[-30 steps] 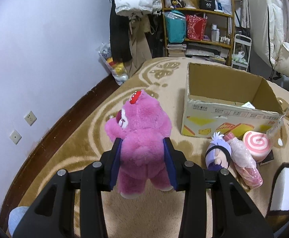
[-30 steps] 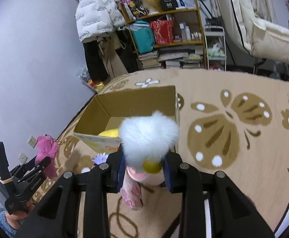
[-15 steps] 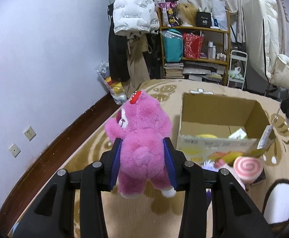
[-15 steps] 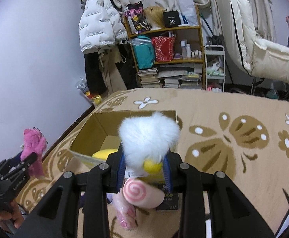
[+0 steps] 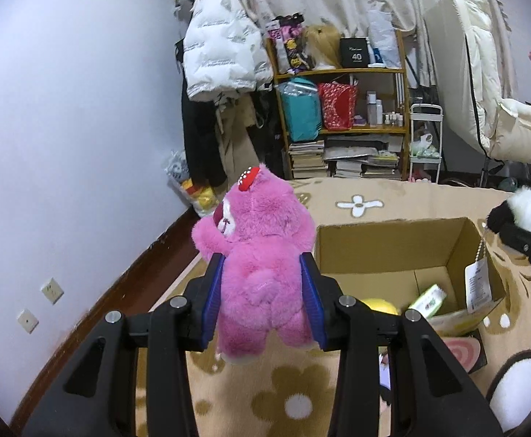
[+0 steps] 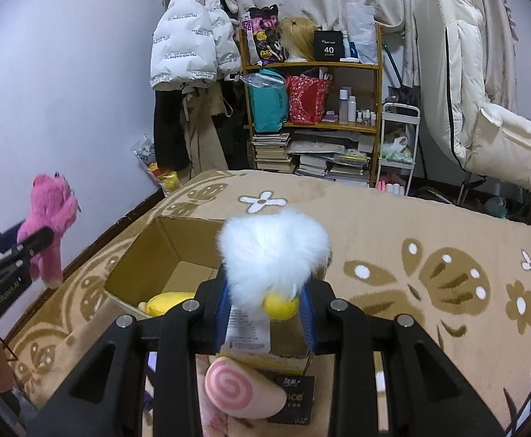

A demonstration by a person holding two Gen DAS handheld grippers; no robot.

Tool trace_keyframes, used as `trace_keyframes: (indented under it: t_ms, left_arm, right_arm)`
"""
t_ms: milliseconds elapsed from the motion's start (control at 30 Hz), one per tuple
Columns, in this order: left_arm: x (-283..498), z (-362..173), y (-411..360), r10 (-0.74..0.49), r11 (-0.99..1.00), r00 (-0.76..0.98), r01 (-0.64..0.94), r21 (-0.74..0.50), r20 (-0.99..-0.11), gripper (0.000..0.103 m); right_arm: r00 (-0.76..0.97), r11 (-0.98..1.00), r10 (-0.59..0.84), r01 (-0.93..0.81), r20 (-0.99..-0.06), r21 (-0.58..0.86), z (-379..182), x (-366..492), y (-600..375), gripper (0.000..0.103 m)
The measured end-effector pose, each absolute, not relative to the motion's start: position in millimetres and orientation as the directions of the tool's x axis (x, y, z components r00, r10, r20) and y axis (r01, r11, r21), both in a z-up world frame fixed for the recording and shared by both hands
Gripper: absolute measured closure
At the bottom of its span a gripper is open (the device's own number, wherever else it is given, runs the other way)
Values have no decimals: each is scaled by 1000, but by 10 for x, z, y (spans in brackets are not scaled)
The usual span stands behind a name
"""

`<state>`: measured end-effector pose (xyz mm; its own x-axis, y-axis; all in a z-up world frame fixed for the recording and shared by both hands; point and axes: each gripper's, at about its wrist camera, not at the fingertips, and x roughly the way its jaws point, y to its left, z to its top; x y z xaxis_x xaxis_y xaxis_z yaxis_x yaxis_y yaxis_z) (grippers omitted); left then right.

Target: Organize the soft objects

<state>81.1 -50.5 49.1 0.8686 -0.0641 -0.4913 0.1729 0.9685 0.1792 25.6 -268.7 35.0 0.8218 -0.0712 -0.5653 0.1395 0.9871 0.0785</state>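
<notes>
My left gripper is shut on a pink plush bear, held upright in the air to the left of an open cardboard box. My right gripper is shut on a fluffy white plush with a yellow beak, hanging over the near edge of the same box. A paper tag dangles from the white plush. Inside the box lie a yellow plush and a small green-and-white pack. The bear and the left gripper show at the left of the right wrist view.
A pink swirl cushion and a dark booklet lie on the tan patterned rug in front of the box. A black-and-white slipper is at the right. A wooden shelf, hung coats and a white chair stand behind.
Both grippers have risen with their plush toys, so the view now looks further into the room. The box's inside has come into sight, and the white plush has moved closer over the box.
</notes>
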Motion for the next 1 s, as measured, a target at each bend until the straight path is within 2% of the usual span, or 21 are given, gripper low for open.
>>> trace_keyframes:
  t_ms: [500,800,1000]
  left_arm:
    - [1083,398,-828,-168,949,867,272,162,-469,63]
    - [1150,231,-981,-239,924,822,356,138,-517,63]
    - [1239,-5,-1076,-278,907,755,410,96,-594,63]
  right_arm:
    - [825,991,-84,125,-559,36,217,613,-2711,69]
    - [830,991,-61,115,-554,62,208,657,-2743,68]
    - [809,991,-34,105,-587,88,76,706,-2758,68]
